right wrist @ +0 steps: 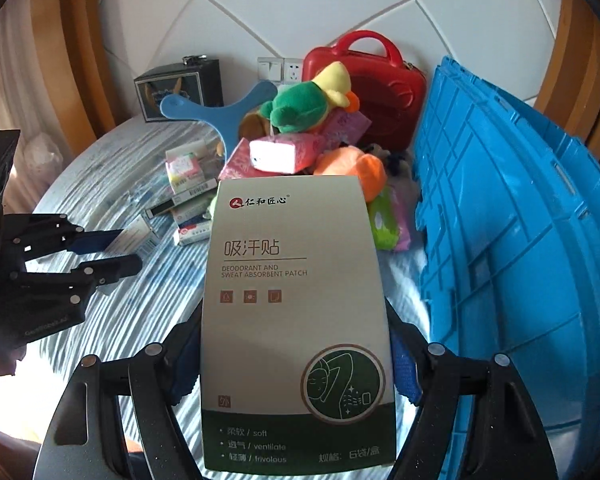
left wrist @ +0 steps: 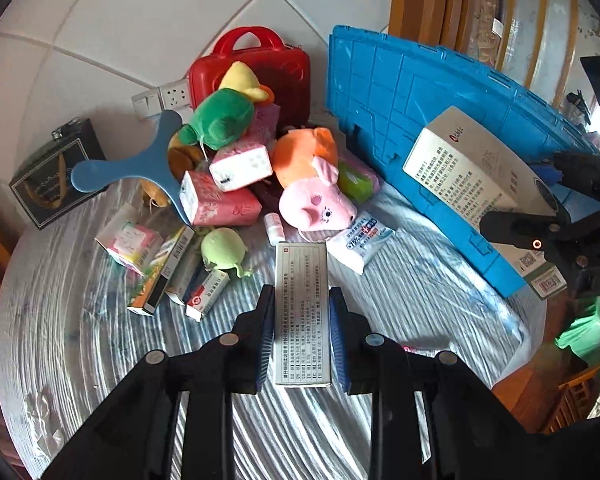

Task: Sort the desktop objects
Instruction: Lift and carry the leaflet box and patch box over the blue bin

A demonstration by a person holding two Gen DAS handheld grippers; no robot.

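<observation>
My left gripper (left wrist: 302, 320) is shut on a narrow white medicine box (left wrist: 301, 312) with small print, held above the striped tablecloth (left wrist: 420, 308). My right gripper (right wrist: 296, 364) is shut on a large grey and green sweat-patch box (right wrist: 296, 320); in the left wrist view that box (left wrist: 472, 184) hangs in front of the blue crate (left wrist: 420, 92). A pile lies ahead: green plush (left wrist: 220, 118), pink pig plush (left wrist: 316, 204), orange plush (left wrist: 304, 148), pink tissue packs (left wrist: 220, 200), small medicine boxes (left wrist: 168, 268).
A red case (left wrist: 260, 68) stands against the tiled wall. A black gift box (left wrist: 52, 176) is at the far left. A blue three-armed boomerang (left wrist: 140, 160) leans on the pile. A white wipes pack (left wrist: 360, 240) lies by the crate. The table edge drops off at right.
</observation>
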